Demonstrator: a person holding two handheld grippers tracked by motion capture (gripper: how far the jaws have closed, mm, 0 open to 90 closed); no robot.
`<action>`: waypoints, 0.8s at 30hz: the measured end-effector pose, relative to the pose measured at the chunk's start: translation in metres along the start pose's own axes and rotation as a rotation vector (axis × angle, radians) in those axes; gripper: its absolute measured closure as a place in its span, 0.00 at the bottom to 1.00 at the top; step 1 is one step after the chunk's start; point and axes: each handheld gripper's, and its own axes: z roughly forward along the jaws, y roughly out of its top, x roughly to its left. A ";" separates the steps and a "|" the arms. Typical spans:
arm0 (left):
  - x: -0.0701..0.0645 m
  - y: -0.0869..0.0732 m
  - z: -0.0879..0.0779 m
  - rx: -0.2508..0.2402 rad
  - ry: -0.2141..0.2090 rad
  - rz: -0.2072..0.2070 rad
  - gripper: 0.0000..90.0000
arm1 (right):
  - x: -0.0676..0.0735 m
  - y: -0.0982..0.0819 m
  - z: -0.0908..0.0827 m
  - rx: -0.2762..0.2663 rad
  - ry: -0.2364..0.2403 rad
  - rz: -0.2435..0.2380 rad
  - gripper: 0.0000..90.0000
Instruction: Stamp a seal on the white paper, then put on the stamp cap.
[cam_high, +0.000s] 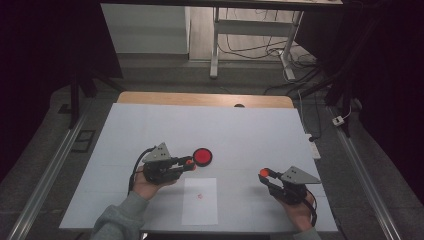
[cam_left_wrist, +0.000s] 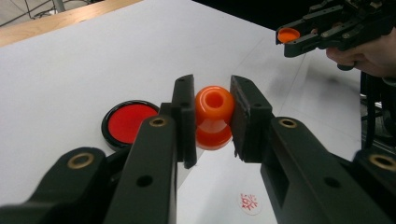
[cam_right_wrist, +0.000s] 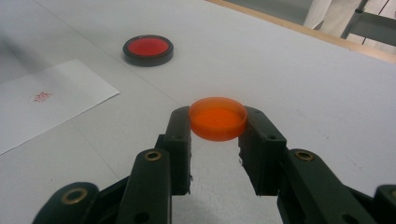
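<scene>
We are counting one orange stamp (cam_left_wrist: 214, 116), one orange cap (cam_right_wrist: 217, 117), one red ink pad (cam_high: 202, 156) and one paper sheet (cam_high: 200, 201) with a red mark on the white table (cam_high: 240, 135). We are gripping the stamp in the left gripper (cam_left_wrist: 212, 119), its jaws pressing both sides, raised just beside the pad. We are clamping the cap at the jaw tips of the right gripper (cam_right_wrist: 217, 135), held above the table, well apart from the pad. The stamp's face is hiding from us, and the mark on the sheet is too small to read.
</scene>
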 end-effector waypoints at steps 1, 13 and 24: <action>0.000 0.000 0.000 -0.001 -0.002 -0.001 0.80 | 0.000 0.000 0.000 0.000 0.001 -0.001 0.72; -0.003 0.001 0.001 0.002 -0.013 0.010 0.80 | 0.003 0.001 0.003 0.003 0.012 -0.007 0.72; -0.007 0.001 0.001 0.000 -0.035 0.012 0.80 | 0.008 0.003 0.009 0.003 0.027 -0.017 0.72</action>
